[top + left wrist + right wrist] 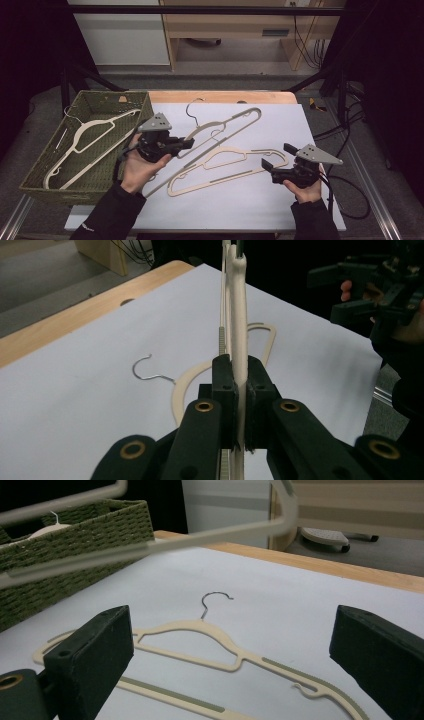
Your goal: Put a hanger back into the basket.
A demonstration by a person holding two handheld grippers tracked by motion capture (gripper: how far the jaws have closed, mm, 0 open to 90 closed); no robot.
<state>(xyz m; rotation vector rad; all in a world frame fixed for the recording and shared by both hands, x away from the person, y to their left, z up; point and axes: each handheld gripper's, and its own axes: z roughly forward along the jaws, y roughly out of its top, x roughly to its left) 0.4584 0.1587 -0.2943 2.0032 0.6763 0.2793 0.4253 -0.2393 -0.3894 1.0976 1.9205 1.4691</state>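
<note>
Left gripper view first: our left gripper [239, 405] has its two black jaws clamped on the thin cream plastic hanger [238, 330], which runs edge-on straight up between them. From the high view, that same left gripper [186, 144] holds this hanger [225, 126] lifted off the white table sheet [280, 200], near its middle, w/ the wire hook toward the far edge and the long bar slanting down toward our sleeve.

Right gripper view: our right gripper [230, 645] has jaws spread wide, nothing between them. In the high view it [275, 159] sits just beside the shoulder end of a second cream flat hanger [225, 167] lying flat on the sheet, apart from it as far as we can tell.

Progress, as we judge it: approx. one third done. One pale cream hanger [82, 145] already lies slanted inside the green woven basket [47, 192] at the left of the table, its thin hook toward the basket's far-left corner. The gripped hanger is up but not yet over the basket; it prob. needs swinging left and lowering in. The flat one isn't yet picked up.

Basket contents: just that one hanger, resting on the woven floor; the rest of the floor looks bare.
</note>
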